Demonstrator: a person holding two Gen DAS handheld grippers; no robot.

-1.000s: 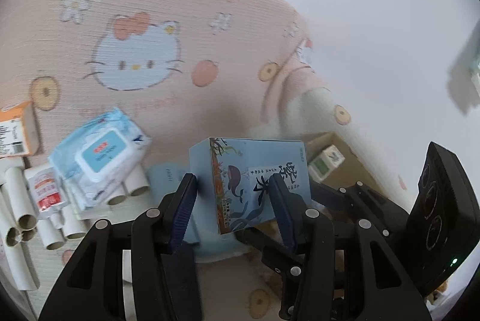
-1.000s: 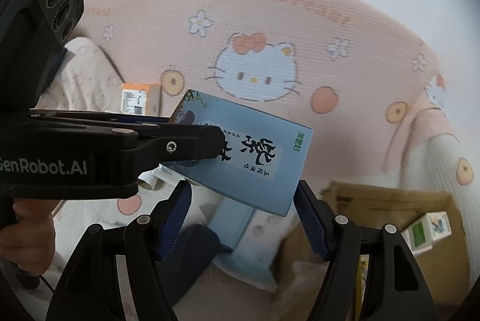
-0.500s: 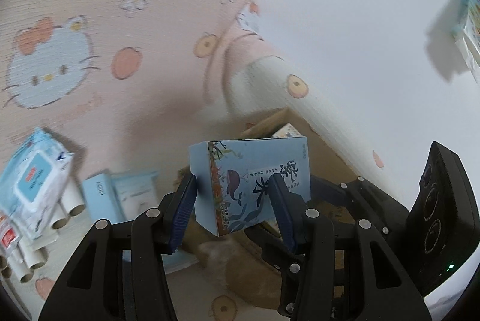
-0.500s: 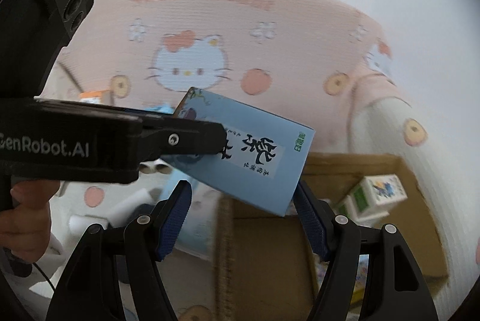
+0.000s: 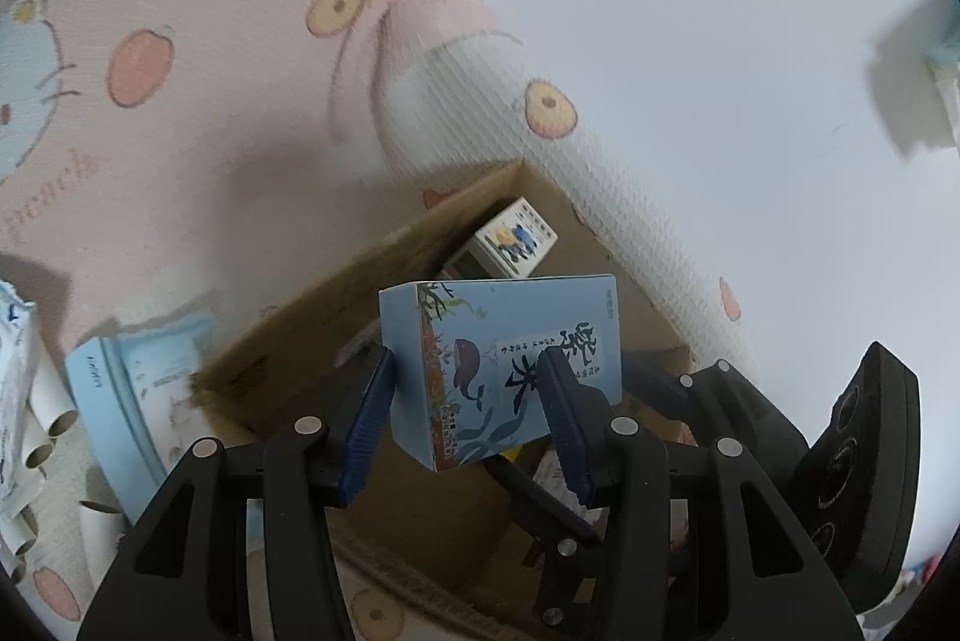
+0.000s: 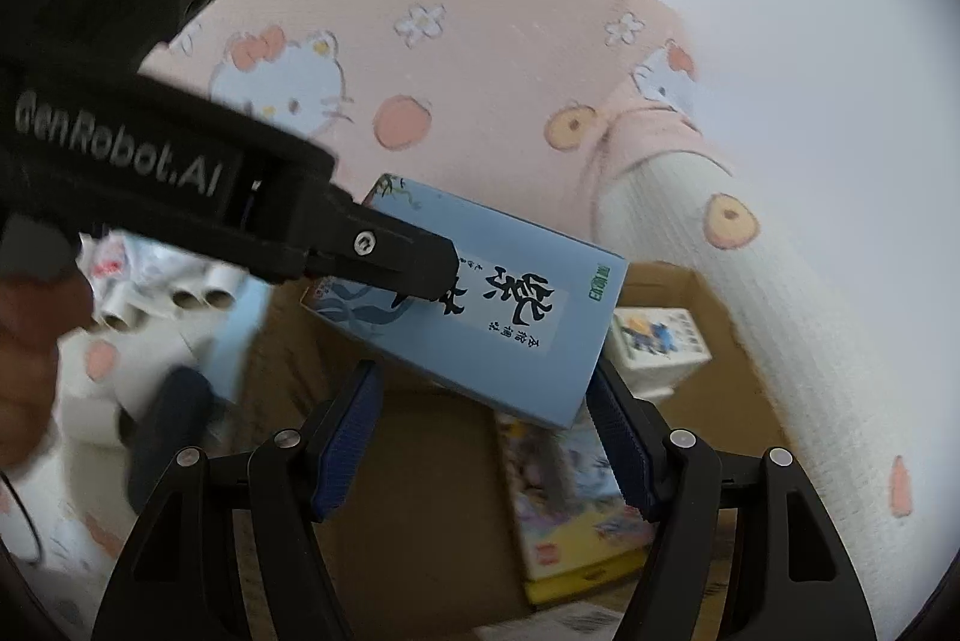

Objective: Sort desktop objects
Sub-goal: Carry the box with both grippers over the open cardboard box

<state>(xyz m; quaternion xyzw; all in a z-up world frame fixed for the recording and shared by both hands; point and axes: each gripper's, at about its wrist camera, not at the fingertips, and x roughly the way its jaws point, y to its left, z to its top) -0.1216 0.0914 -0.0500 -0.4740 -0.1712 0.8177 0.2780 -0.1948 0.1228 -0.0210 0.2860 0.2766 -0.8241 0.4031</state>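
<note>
My left gripper is shut on a light blue box with a whale picture and holds it in the air above an open cardboard box. In the right wrist view the same blue box hangs over the cardboard box, pinched by the left gripper's fingers. My right gripper is just below the blue box; its jaws stand wide apart, and the right pad seems to touch the box's lower corner.
The cardboard box holds a small white carton and a colourful flat pack. A flat light blue box and several paper tubes lie to its left on the pink Hello Kitty blanket.
Both grippers have carried the blue box to the right, away from the wipes and tubes, until it hangs over the open cardboard box. The grip on it is unchanged.
</note>
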